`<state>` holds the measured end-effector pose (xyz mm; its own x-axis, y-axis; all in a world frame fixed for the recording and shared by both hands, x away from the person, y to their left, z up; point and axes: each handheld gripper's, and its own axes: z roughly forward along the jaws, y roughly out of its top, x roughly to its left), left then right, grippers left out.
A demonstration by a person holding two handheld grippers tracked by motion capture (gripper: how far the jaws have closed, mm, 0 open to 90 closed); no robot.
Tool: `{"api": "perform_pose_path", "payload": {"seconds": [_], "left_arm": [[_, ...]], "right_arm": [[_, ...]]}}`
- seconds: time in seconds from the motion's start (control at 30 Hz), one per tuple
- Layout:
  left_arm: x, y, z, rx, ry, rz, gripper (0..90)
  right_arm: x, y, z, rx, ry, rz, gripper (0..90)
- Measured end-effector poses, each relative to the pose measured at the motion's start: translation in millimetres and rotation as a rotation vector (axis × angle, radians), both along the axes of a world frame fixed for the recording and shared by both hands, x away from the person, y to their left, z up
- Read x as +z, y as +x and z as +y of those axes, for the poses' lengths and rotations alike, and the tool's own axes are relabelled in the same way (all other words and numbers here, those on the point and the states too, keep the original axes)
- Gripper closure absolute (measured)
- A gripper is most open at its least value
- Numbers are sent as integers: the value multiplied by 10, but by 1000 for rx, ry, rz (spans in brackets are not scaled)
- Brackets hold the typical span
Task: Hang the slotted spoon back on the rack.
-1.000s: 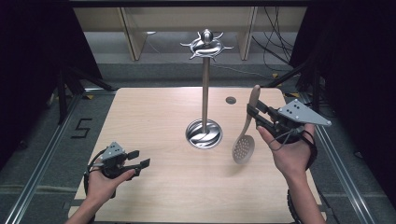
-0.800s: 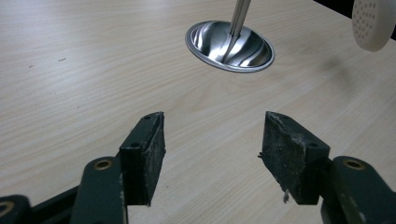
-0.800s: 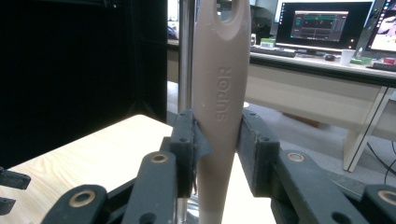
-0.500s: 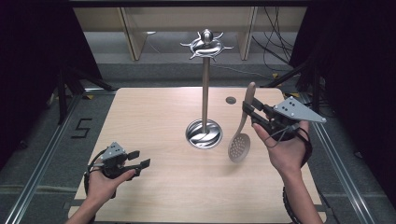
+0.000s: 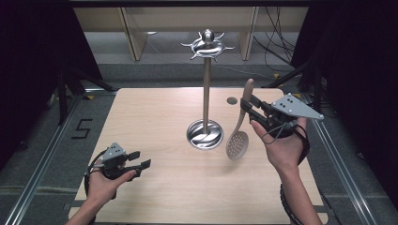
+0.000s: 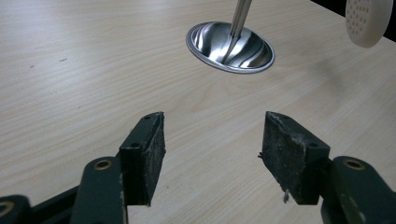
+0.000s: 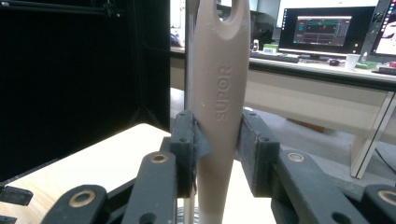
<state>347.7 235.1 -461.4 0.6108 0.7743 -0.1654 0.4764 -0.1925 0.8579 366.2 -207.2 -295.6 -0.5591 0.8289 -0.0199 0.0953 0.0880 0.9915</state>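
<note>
Skimmer is hanging bowl-down in the air just right of the stand, not yet hooked on its top. Left gripper is resting near the desk's front-left corner, jaws apart, empty. Right gripper is clamping the skimmer's handle, raised near the right edge.

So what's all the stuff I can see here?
table: one, light wood, centre.
rack: one, shiny metal pole with hooks, round base, mid-table.
spoon: one, beige, with holes, held off the table right of the rack.
disc: one, small, dark, far side of table.
monitor: one, dark, on a desk behind.
left gripper: one, black, open, near left corner.
right gripper: one, black, clamping the spoon's handle.
</note>
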Motion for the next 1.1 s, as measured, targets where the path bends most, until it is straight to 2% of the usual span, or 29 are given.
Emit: {"api": "perform_pose_path", "payload": {"seconds": [0.03,0.1,0.33,0.37,0.5,0.53,0.57,0.63,0.8,1.1], "left_arm": [[-2,-2,-5,2,-5,2,384],[4,-2,-1,4,14,-1,384],[-1,-4,-6,9,0,2,383],[2,-4,0,8,10,3,383],[0,1,0,0,2,1,383],[-1,0,-1,0,1,0,383],[0,-1,-3,2,2,-4,383],[-2,-2,-6,3,-6,2,383],[5,-4,3,6,3,-4,383],[5,-7,6,8,-2,-2,382]], "right_arm": [[1,-3,7,-1,6,8,695],[5,20,10,1,-7,-6,695],[14,29,43,-4,5,14,695],[15,44,46,0,1,10,695],[34,77,86,-4,1,15,695],[40,100,96,-4,-5,2,695],[52,125,131,4,0,14,695],[58,148,148,0,-6,2,695],[88,218,272,15,-4,19,695],[149,287,434,22,-23,-1,695]]}}
